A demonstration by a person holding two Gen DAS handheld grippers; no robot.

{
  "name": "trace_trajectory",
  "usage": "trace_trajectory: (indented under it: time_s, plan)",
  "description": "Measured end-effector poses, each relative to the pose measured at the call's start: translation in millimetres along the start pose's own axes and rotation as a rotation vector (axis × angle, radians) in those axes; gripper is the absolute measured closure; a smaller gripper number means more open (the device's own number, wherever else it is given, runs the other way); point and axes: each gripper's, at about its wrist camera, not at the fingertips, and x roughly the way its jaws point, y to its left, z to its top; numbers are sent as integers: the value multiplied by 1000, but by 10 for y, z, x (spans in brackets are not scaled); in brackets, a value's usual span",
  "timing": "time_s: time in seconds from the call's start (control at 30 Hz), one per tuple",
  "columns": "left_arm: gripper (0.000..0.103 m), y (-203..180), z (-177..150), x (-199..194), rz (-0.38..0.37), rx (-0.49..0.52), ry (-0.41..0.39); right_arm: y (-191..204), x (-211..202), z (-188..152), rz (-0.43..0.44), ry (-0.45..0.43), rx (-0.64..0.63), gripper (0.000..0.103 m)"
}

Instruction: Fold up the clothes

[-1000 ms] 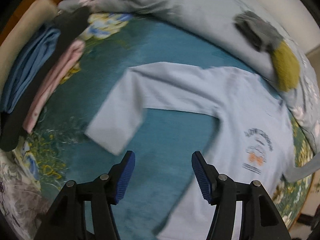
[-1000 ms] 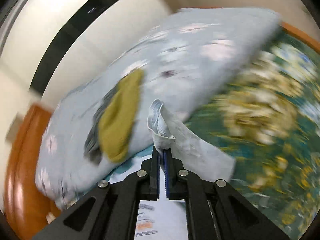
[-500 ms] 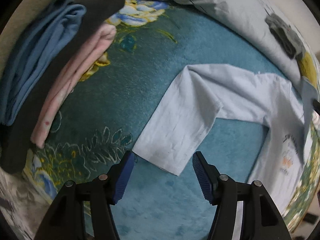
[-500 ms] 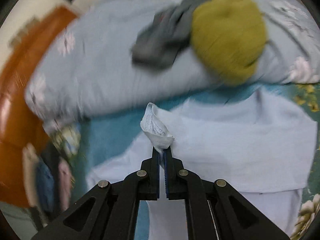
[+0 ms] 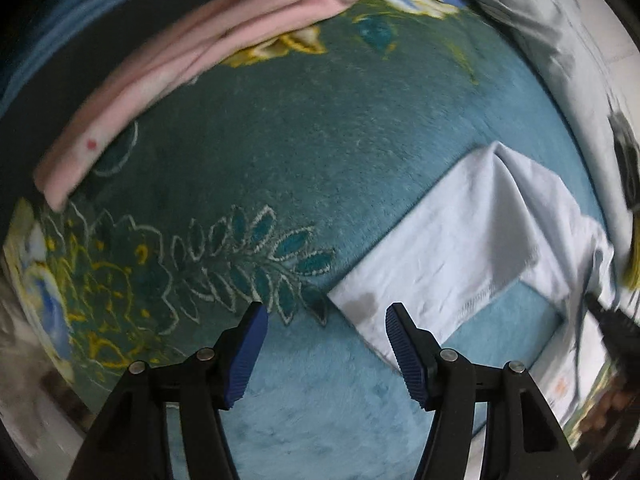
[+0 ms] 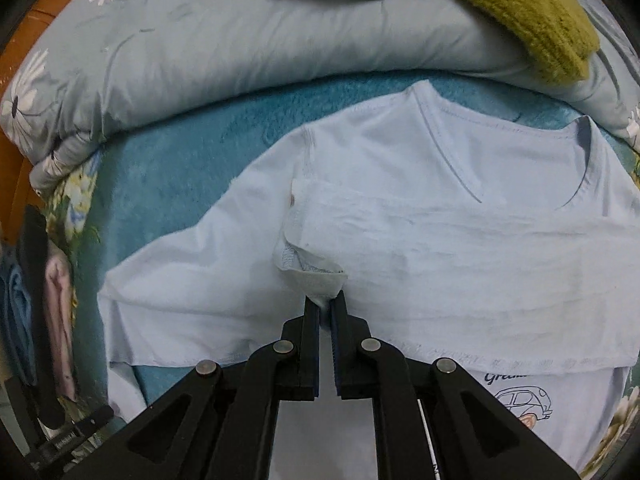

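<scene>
The pale blue T-shirt [image 6: 400, 208] lies spread on the teal floral blanket [image 5: 280, 152] of the bed, its sleeve folded across the chest, with the grey pillow [image 6: 240, 36] at twelve o'clock. The right hand-held gripper [image 6: 325, 304] pinches a bunched sleeve cuff [image 6: 310, 276] between its fingertips, its jaws just beginning to part. The left hand-held gripper [image 5: 322, 344] hangs with jaws wide and nothing between them, the other sleeve's corner [image 5: 360, 304] at one o'clock and folded pink clothes [image 5: 192, 64] at eleven.
</scene>
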Motion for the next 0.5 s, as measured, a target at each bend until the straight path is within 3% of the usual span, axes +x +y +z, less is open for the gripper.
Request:
trace_trajectory:
  time_s: [0.2,0.4,0.47,0.5]
  plan:
    - [38,-17,49,113,-16,-22,24,101,-247,-4,-1,-34,-27,90]
    - [41,-52,25,103,-14,-62,-21,72,-741,-99,32,-96,-27,86]
    - [55,-90,10,75,-31,-75,-44,52,-841,-150,21,-99,-30,86]
    - [72,-106,9,69,-42,-78,-46,35,-886,-178,16,-101,-28,86]
